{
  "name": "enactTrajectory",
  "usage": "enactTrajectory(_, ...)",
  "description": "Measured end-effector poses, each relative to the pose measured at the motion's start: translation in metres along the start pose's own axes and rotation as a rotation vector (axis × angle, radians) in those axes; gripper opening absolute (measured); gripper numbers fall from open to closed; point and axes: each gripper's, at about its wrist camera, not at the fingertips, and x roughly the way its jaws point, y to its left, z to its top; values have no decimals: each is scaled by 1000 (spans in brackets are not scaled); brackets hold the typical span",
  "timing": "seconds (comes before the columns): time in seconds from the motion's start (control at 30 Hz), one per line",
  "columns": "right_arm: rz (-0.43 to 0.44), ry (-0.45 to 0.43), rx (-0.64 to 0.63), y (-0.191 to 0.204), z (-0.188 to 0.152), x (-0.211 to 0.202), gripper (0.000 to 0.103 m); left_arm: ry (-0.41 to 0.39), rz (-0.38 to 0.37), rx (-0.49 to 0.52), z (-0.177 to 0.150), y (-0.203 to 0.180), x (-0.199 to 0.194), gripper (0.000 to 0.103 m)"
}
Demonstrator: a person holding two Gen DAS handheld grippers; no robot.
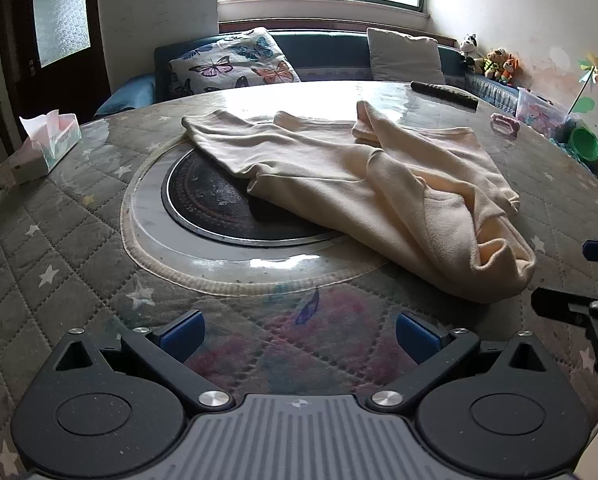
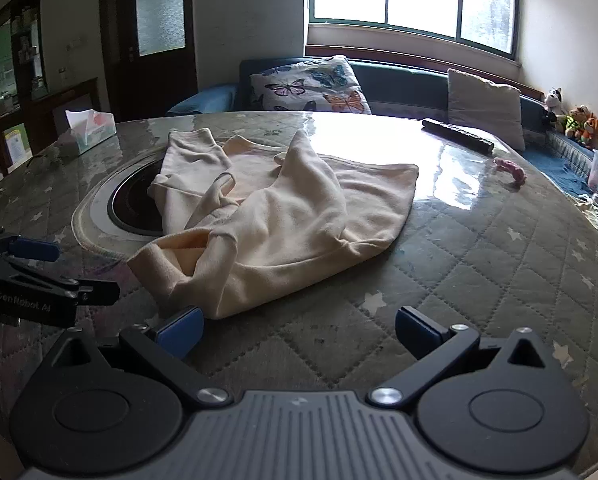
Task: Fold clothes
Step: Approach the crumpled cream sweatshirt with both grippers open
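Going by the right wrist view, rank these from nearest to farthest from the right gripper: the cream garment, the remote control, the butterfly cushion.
From the open right gripper:
1. Cream garment: just ahead, its near edge by the left fingertip.
2. Remote control: far side of the table, to the right.
3. Butterfly cushion: beyond the table, on the blue sofa.

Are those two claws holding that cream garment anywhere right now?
No. The left claw and right claw are both open and empty; the cream garment lies loose on the table.
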Motion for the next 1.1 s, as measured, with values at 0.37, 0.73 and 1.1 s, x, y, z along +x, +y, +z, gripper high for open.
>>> enactTrajectory(0.37,61,1,-11,-5,-9,4,103,5,27,-3,-4,-12,1,103)
enactTrajectory(0.73,92,-4,-16,-4,-10,5,103,8,41,3,-8,-21,-1,103)
enactTrajectory(1.1,102,-12,-22,-3,-10,5,103,12,50,8,-6,-23,-1,103)
